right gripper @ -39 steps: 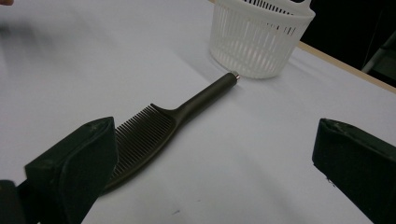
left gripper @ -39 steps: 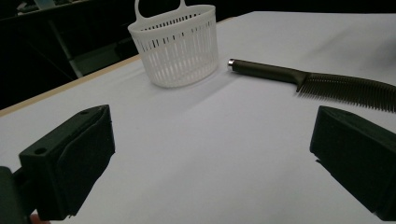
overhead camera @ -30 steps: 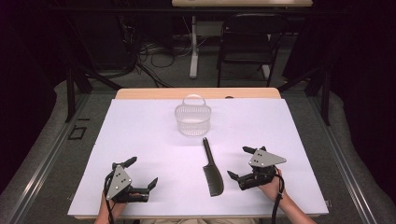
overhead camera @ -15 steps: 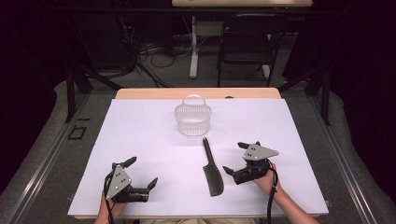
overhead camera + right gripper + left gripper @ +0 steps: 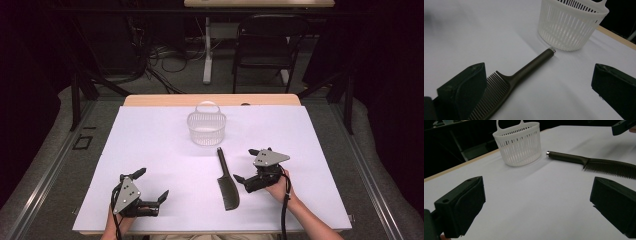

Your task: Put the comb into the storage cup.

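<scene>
The right gripper (image 5: 247,165), a black two-jaw tool with a grey three-cornered plate on top, sits low over the white table covering (image 5: 150,145) with its jaws spread wide and nothing between them. Just beside it, on the side its jaws face, lies the dark, long-handled plastic comb (image 5: 227,182). In the right gripper view the comb (image 5: 506,85) runs up from beside the left-hand jaw, its teeth close against that jaw and its slim round handle stretching ahead into the open gap. Whether the jaw touches the teeth cannot be told. The handle's tip ends just short of the white slotted plastic basket (image 5: 571,25), which stands upright ahead of the jaws with its loop handle raised.

The left gripper (image 5: 150,187) rests near the table's near edge, well apart from the comb, its jaws likewise spread and empty. In the left gripper view the basket (image 5: 519,143) stands ahead and slightly left of the gap, and the comb (image 5: 596,163) lies flat ahead on the right, handle tip pointing toward the basket's base. A corner of the other gripper shows at the upper right edge of that view.

Each gripper is held by a hand coming in from the table's near edge.
</scene>
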Demonstrator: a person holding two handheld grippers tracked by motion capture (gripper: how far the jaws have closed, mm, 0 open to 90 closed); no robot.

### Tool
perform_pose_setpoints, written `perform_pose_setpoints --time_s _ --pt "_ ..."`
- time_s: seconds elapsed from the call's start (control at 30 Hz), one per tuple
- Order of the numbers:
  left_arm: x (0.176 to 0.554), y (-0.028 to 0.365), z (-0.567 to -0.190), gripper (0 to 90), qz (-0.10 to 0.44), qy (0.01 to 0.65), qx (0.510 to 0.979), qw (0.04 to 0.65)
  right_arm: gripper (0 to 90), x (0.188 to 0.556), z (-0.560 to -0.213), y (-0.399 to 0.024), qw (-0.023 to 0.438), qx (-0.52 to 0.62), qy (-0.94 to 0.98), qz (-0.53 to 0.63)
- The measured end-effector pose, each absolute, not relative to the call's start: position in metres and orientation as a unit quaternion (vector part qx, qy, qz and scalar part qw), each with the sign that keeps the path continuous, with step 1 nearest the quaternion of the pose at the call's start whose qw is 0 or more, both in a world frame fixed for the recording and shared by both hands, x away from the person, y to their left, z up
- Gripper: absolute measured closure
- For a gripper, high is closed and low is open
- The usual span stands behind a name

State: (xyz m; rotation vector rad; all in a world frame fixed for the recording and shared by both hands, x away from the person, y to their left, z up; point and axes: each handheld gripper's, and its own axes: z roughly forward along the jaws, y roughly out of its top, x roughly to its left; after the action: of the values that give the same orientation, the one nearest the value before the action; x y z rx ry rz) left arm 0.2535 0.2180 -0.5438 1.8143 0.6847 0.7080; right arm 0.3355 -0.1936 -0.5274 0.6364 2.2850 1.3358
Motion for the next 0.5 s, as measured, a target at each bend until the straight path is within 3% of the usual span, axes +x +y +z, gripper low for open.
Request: perform_pose_setpoints --time_s 0.5 --pt "0.254 0.218 -0.544 0.3 0.295 0.284 0.755 0.512 0.0 0.348 -0.527 -0.185 0.198 0.227 0.823 0.482"
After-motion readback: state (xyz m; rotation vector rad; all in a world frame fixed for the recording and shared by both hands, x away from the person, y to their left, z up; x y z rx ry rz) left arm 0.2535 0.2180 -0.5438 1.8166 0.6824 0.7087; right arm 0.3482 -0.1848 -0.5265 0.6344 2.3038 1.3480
